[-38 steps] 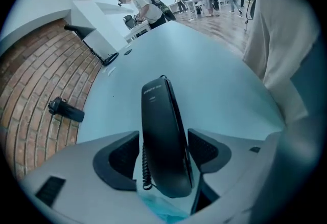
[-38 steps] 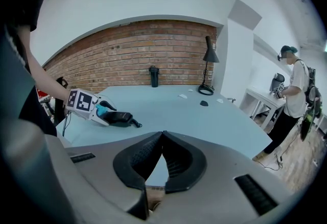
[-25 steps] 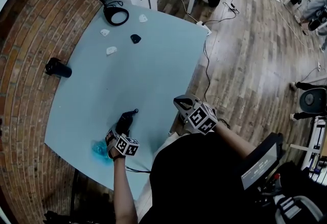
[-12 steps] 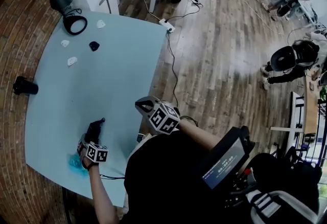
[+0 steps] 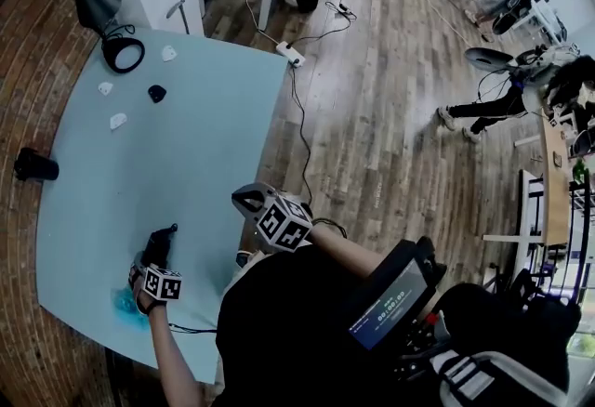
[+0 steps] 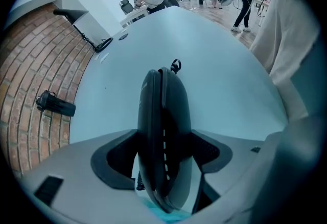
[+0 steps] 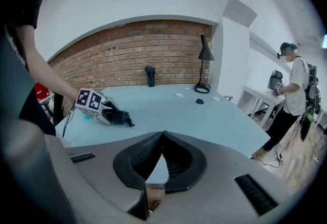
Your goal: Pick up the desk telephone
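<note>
The telephone's black handset [image 6: 161,126] stands on edge between the jaws of my left gripper [image 6: 163,152], which is shut on it. In the head view the left gripper [image 5: 153,258] is low over the near left corner of the pale blue table [image 5: 195,145], with the handset [image 5: 159,242] pointing away from me. A turquoise thing [image 5: 125,302] lies just behind the gripper. My right gripper [image 5: 244,202] hangs off the table's right edge. Its pads [image 7: 153,152] touch with nothing between them. The right gripper view shows the left gripper [image 7: 106,112] and handset [image 7: 120,117] from the side.
At the table's far end stand a black desk lamp [image 5: 95,4], a small black object [image 5: 156,93] and some white bits [image 5: 118,121]. A black bottle [image 5: 35,164] lies at the left edge by the brick wall. A cable [image 5: 299,108] runs over the wooden floor. People stand further off.
The head view has swung to the right, so the table sits further left. The left gripper still holds the handset at the near corner. The right gripper stays by the table's edge.
</note>
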